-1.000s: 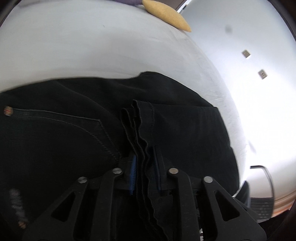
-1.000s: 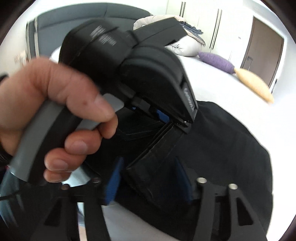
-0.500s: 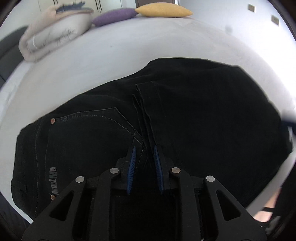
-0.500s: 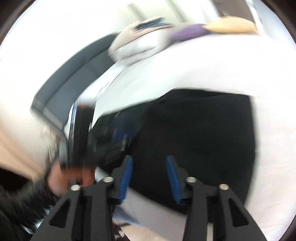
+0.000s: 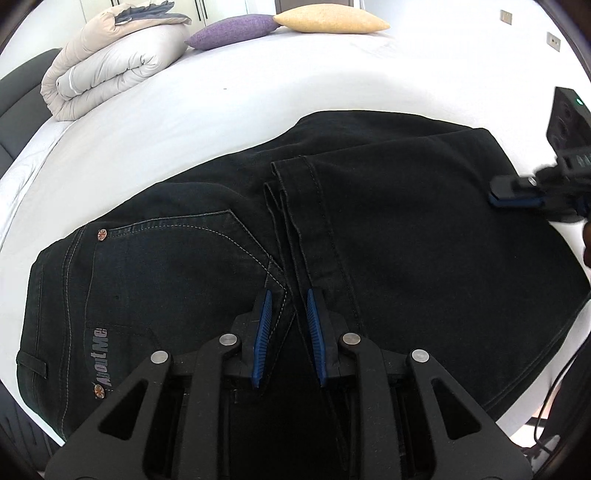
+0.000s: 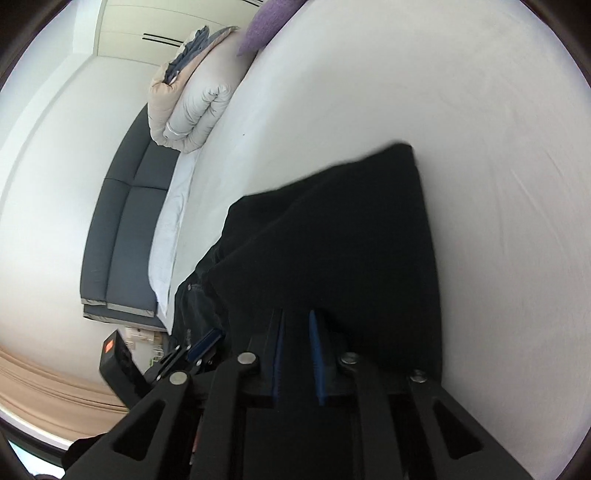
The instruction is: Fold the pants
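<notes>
Black pants (image 5: 424, 258) lie folded on the white bed (image 5: 221, 110), with the leg hems (image 5: 295, 177) laid over the seat near the back pocket (image 5: 177, 258). My left gripper (image 5: 287, 295) is open and empty, just above the pants at the pocket corner. My right gripper (image 6: 295, 314) is open with its pads over the folded right edge of the pants (image 6: 332, 229). It also shows at the right edge of the left wrist view (image 5: 532, 192).
A rolled beige duvet (image 5: 110, 70), a purple pillow (image 5: 232, 29) and a yellow pillow (image 5: 328, 20) lie at the far side of the bed. A dark grey sofa (image 6: 125, 221) stands beyond the bed's left side.
Both grippers have let go of the leg hems, which now lie flat on the seat. The left gripper drew back. The right gripper swung away to the right edge of the pants.
</notes>
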`<state>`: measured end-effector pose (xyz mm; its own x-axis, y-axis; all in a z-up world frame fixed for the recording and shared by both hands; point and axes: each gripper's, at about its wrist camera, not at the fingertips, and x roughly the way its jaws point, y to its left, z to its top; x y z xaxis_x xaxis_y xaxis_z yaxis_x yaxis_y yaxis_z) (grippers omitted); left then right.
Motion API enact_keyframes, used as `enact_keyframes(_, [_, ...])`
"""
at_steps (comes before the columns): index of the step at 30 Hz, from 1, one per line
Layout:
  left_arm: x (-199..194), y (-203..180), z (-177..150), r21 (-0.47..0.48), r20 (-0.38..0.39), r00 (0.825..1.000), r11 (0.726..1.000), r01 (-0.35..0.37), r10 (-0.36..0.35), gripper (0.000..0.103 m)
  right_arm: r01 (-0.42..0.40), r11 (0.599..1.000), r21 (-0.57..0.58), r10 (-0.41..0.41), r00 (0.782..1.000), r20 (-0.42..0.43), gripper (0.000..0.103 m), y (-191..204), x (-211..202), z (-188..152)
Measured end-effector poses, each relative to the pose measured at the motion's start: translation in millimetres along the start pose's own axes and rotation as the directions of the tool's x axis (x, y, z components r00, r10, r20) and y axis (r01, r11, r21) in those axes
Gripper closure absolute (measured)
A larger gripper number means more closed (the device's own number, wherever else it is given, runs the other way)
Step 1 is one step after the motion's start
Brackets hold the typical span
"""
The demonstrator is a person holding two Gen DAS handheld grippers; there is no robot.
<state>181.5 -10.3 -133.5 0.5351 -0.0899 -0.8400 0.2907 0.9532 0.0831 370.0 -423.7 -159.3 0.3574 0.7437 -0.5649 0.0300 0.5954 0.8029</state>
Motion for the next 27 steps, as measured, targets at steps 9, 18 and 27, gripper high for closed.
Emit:
enact_keyframes(9, [5, 16, -11, -0.012, 0.010, 1.000, 1.000, 0.012, -0.012, 0.083, -0.019, 0.998, -0.052, 0.016, 0.999, -0.051, 0.083, 28, -13, -99])
enact_keyframes(18, [1, 24, -13, -0.040, 0.020, 0.999, 0.999, 0.036, -0.035, 0.084, -0.039, 0.998, -0.043, 0.037, 0.999, -0.039, 0.076, 48, -22, -139])
enact_keyframes(27, [-27, 69, -39, -0.251, 0.100, 0.977, 0.946, 0.206, -0.186, 0.083, -0.078, 0.995, 0.057, 0.079, 0.997, -0.009, 0.103, 17, -9, -144])
